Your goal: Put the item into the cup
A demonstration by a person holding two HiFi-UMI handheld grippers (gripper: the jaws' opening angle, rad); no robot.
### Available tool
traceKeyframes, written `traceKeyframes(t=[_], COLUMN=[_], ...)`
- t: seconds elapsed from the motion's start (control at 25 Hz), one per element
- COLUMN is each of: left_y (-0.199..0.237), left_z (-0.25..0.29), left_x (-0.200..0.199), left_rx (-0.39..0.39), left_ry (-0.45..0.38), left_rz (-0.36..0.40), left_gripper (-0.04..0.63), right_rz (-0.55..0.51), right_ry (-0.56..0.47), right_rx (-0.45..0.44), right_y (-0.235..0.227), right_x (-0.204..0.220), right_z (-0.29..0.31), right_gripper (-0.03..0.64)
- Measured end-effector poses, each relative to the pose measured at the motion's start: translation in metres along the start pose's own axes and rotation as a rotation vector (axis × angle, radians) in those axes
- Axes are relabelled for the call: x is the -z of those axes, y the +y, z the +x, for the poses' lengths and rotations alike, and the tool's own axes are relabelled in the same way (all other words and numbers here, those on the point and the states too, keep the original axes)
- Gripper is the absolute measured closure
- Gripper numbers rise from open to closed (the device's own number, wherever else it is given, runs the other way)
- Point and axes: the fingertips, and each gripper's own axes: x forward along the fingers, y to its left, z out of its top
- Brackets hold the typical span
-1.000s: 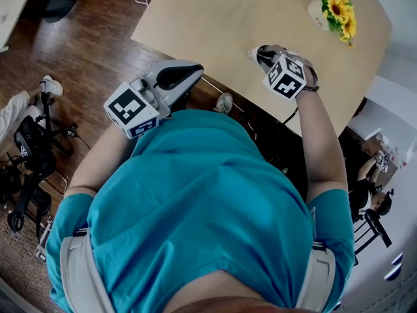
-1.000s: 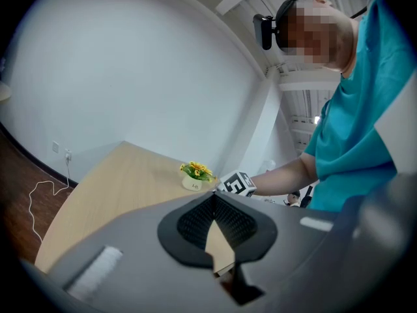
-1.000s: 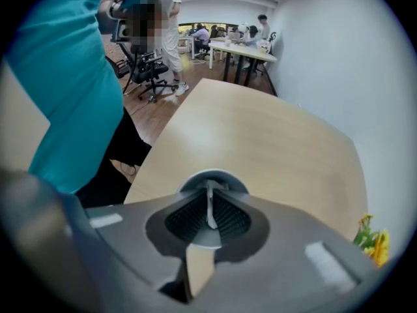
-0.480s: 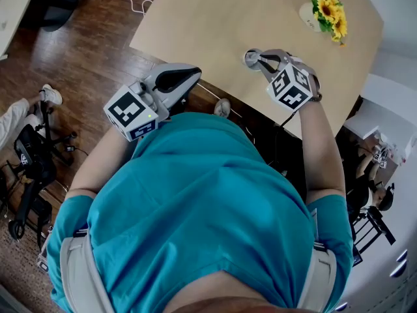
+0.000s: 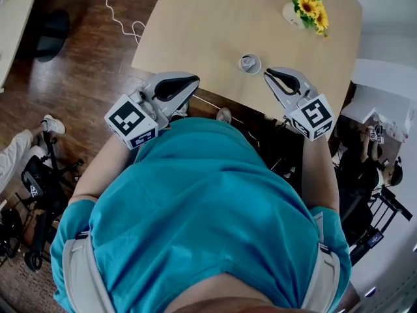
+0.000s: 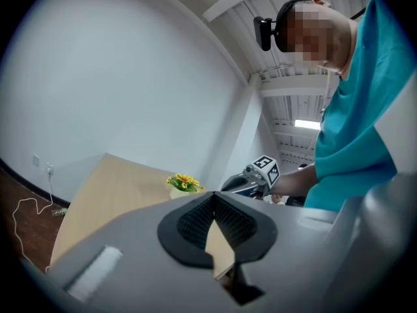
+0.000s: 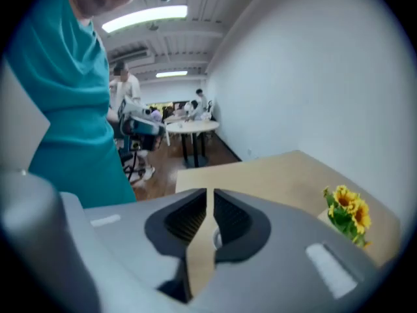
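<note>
At upper centre of the head view, the cup (image 5: 255,70) stands on the table (image 5: 195,25), the item (image 5: 247,62) apparently inside. Right gripper (image 5: 267,75) beside it: jaws slightly apart, empty. Left gripper (image 5: 194,81): jaws together, empty.

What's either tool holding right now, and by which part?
Nothing. The left tool and right tool have nothing between their jaws; the cup stands free on the table.

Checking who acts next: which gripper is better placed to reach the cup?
Right, probably. The right gripper sits close beside the cup, which shows through its jaws. The left gripper hangs farther off, at the table edge.
</note>
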Motion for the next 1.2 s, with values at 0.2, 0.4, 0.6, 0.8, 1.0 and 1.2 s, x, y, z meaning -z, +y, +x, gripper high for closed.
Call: traceKeyframes(t=[0.2,0.4,0.6,0.8,1.0,1.2], left_y=[-0.005,-0.025,-0.099,-0.195,-0.319,-0.402], left_z=[-0.019,-0.021,-0.018,-0.002,0.007,-0.026], left_x=[-0.011,-0.011,-0.003,0.035,0.077,0.097], left_rx=[0.093,0.150,0.198,0.202,0.191,0.145], left_ry=[-0.009,-0.008,-0.020,-0.002,-0.009,0.011], left_rz=[0.022,0.043,0.104,0.123,0.033,0.108], left_gripper=[0.592,0.592,0.592,0.592,0.592,0.592], right_rz=[0.204,0.221,0.166,0.125,0.153,0.220], right_ry=[-0.236,-0.303,-0.347,-0.424,-0.471,-0.531], right_rx=[0.108,0.179,0.219,0.209,0.151,0.097], right_y=[0.028,0.067,0.122,0.183,0.253,0.311], right_x=[-0.042,-0.050,-0.035,0.014,0.081,0.124], right_z=[-0.046,-0.088,-0.148,-0.218,-0.292,-0.338], right_gripper=[0.591,0.597,0.601,0.606,0.609,0.615])
